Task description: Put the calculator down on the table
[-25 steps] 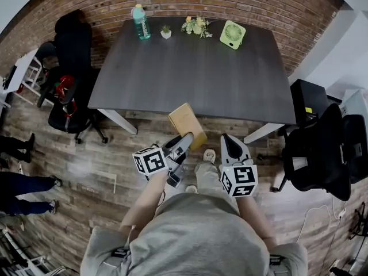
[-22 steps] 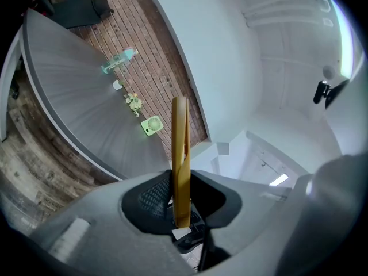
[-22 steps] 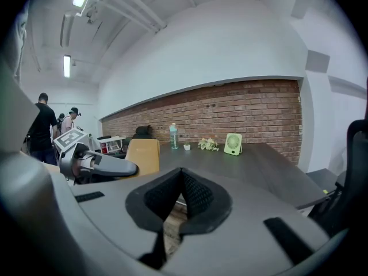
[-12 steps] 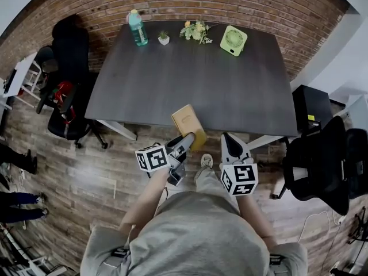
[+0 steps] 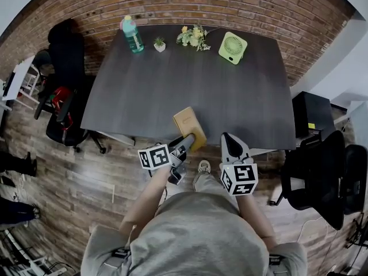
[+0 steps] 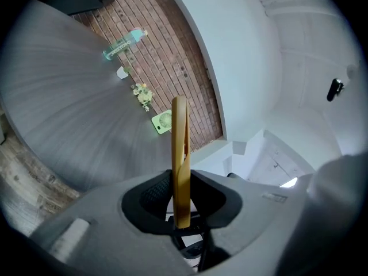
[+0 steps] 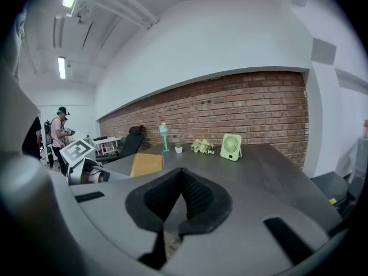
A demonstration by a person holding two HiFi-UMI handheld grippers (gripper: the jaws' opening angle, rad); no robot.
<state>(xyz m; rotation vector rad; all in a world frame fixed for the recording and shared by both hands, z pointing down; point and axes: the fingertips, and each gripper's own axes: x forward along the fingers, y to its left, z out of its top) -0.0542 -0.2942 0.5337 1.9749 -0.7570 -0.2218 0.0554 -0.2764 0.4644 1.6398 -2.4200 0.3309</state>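
Observation:
A flat tan calculator [image 5: 188, 126] is clamped edge-on in my left gripper [image 5: 186, 144], which is shut on its near end. It hangs just over the near edge of the dark table [image 5: 190, 79], above the surface. In the left gripper view the calculator [image 6: 180, 148] stands as a thin upright slab between the pads of the left gripper [image 6: 181, 193]. My right gripper [image 5: 230, 144] is beside it to the right, at the table's edge, shut and holding nothing. The right gripper view shows the right gripper [image 7: 183, 197] with pads together and the calculator [image 7: 146, 164] at left.
At the table's far edge stand a green bottle [image 5: 131, 34], a small potted plant [image 5: 159, 45], flowers [image 5: 192, 36] and a green fan [image 5: 232, 46]. Office chairs sit at the left [image 5: 64, 102] and right [image 5: 322, 174]. A person [image 7: 59, 134] stands far off.
Both grippers have come forward to the table. The calculator, earlier over the floor in front of the edge, now hangs over the near edge. The grip on it is unchanged.

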